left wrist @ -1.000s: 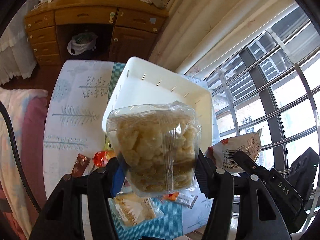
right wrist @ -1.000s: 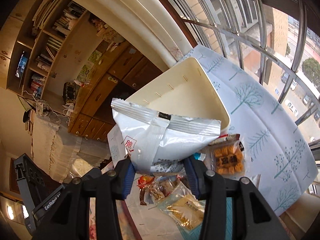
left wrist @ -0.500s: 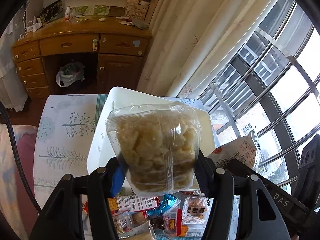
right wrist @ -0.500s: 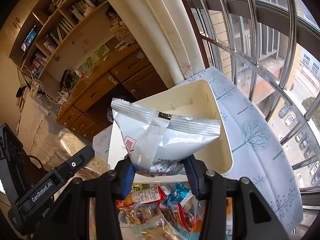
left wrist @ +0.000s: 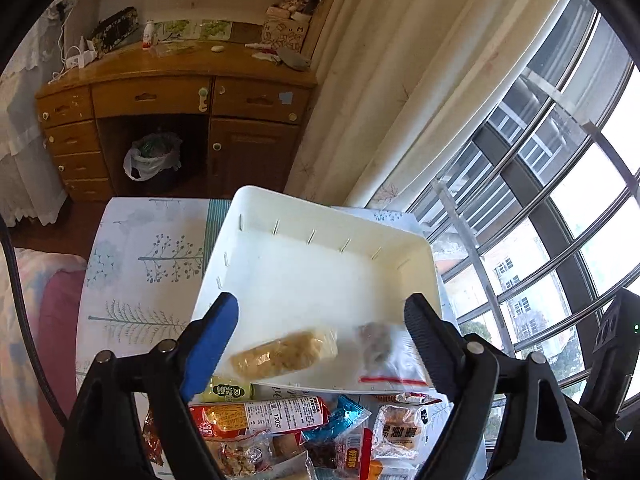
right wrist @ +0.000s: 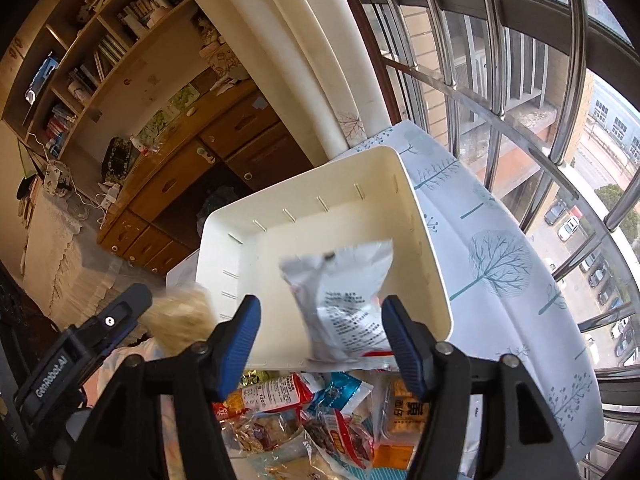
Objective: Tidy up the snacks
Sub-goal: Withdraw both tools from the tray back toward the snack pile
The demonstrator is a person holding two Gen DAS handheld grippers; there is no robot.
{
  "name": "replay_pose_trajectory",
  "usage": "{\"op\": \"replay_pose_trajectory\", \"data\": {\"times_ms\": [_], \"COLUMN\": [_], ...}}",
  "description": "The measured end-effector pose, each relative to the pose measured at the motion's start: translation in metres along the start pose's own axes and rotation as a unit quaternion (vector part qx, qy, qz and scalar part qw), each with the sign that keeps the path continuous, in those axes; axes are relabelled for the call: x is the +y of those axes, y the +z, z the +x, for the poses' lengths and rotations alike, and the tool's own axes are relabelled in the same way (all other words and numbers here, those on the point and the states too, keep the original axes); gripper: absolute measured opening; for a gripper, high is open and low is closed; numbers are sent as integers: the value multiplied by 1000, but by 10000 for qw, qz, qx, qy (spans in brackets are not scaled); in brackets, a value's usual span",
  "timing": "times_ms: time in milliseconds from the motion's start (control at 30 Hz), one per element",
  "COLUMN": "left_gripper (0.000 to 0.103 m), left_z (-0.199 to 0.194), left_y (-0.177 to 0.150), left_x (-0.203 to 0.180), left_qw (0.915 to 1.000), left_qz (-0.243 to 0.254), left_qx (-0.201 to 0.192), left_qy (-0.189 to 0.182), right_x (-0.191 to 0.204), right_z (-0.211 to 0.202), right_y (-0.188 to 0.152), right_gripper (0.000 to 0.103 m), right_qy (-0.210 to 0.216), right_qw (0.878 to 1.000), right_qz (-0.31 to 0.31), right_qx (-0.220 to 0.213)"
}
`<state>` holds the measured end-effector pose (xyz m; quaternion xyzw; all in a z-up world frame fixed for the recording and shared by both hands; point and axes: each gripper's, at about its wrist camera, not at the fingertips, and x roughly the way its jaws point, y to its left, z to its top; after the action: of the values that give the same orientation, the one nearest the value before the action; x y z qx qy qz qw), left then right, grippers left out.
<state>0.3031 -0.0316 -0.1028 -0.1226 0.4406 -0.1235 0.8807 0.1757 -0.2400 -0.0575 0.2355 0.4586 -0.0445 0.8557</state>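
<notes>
Both snack bags have left the jaws since half a second ago and are now blurred at the white bin.

From the left: the left gripper (left wrist: pixel 320 316) has just been opening; its jaws stand wide with nothing clamped, and the clear bag of pale puffed snacks (left wrist: pixel 285 353) lies blurred in the near part of the white plastic bin (left wrist: pixel 304 220), beside a blurred clear bag with a red strip (left wrist: pixel 386 360). The right gripper (right wrist: pixel 320 320) has likewise just been opening; its blue pads are apart, and the silver printed bag (right wrist: pixel 344 296) sits blurred between them, touching neither, over the bin's near right corner. The bin rests on the tree-print tablecloth (right wrist: pixel 500 280). In front of its near wall lies a heap of loose packets, among them an orange-red wrapped sausage (left wrist: pixel 260 414) and a blue sachet (left wrist: pixel 340 420).
</notes>
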Motion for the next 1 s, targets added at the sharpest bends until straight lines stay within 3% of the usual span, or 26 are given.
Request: {"op": "replay_pose_trajectory", "data": {"times_ms": [367,733,1000], "left_gripper": [89,89,89], "left_z": [-77,-147,-176], "left_y": [-23,-94,-138], "left_x": [1,18,26], "left_qw": [9992,9994,9996], "left_qz": [206,156,132], "left_qx": [-338,-312,-222], "left_qy": [19,71,80], "right_x": [15,21,19], "right_z": [-58,-111,-137], "right_y": [-23,-86,-135], "right_gripper": [69,69,70], "right_qy": [133,242,170], "right_qw": [9990,9974,9966], "right_qz": [-62,-181,-354], "right_qx": [-426,-658,-724]}}
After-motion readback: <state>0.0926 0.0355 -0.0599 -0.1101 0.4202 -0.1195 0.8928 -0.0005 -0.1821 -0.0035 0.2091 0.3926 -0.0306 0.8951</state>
